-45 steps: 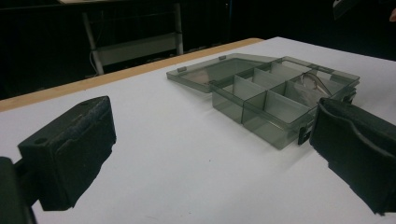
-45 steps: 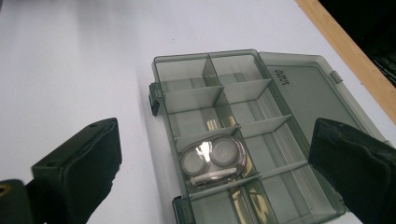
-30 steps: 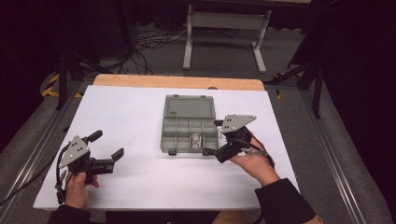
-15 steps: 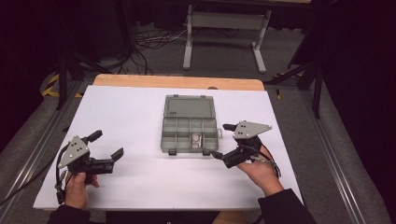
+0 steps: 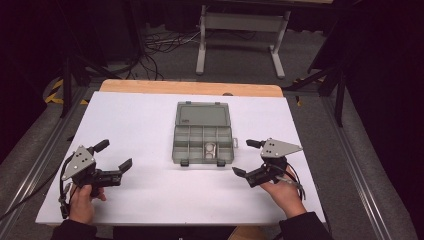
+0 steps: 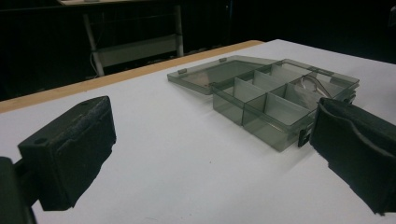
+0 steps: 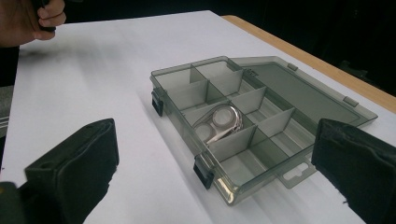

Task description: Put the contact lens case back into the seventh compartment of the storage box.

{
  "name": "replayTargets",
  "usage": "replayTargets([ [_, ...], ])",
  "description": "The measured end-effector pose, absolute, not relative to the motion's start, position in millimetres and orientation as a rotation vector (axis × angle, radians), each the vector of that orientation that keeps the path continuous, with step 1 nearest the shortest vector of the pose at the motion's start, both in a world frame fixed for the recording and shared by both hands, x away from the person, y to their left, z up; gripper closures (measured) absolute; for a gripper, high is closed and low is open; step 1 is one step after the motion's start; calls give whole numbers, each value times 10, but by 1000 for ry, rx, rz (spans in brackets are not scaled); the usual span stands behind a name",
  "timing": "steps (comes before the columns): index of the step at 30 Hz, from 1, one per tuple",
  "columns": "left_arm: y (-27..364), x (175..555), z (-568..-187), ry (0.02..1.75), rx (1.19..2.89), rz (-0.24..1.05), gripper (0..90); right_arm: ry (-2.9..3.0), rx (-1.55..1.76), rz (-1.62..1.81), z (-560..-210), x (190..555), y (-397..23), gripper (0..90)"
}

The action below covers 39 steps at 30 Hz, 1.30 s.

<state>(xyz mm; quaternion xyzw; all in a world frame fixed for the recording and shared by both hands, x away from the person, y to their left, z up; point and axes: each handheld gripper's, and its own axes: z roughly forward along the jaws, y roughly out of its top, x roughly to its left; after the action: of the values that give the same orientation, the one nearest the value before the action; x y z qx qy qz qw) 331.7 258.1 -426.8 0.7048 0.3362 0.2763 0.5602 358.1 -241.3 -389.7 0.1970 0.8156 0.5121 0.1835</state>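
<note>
A translucent grey compartment box [image 5: 186, 143] lies in the middle of the white table with its lid [image 5: 202, 114] folded flat on the far side. One near compartment holds a shiny metal piece with two round white parts [image 5: 212, 149] [image 7: 218, 122]. My left gripper [image 5: 114, 155] rests open near the front left edge, well apart from the box [image 6: 275, 109]. My right gripper [image 5: 245, 158] is open just right of the box's near right corner, with nothing between its jaws. The right gripper view looks straight at the box [image 7: 261, 154] between the spread jaws.
The white sheet [image 5: 150, 200] covers the table, and a wooden strip [image 5: 190, 87] shows at its far edge. A metal stand [image 5: 240, 22] and floor cables [image 5: 165, 45] lie beyond the table. The left hand [image 7: 32, 18] appears far off in the right gripper view.
My right gripper has drawn back from the box's right side toward the near edge, with its jaws spread. The left gripper has stayed where it was.
</note>
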Motion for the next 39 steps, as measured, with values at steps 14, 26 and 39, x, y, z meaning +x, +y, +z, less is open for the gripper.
replayTargets([
  [14,2577,3319,-4277,796,1661,650,13,2277,621,1459,-4183,3458,-2601,11],
  [26,2577,3320,-4283,794,1663,651,13,2250,670,1466,-4344,3413,-2685,7],
  [39,2572,3328,-4321,789,1667,649,11,2206,729,1462,-4507,3396,-2730,3],
])
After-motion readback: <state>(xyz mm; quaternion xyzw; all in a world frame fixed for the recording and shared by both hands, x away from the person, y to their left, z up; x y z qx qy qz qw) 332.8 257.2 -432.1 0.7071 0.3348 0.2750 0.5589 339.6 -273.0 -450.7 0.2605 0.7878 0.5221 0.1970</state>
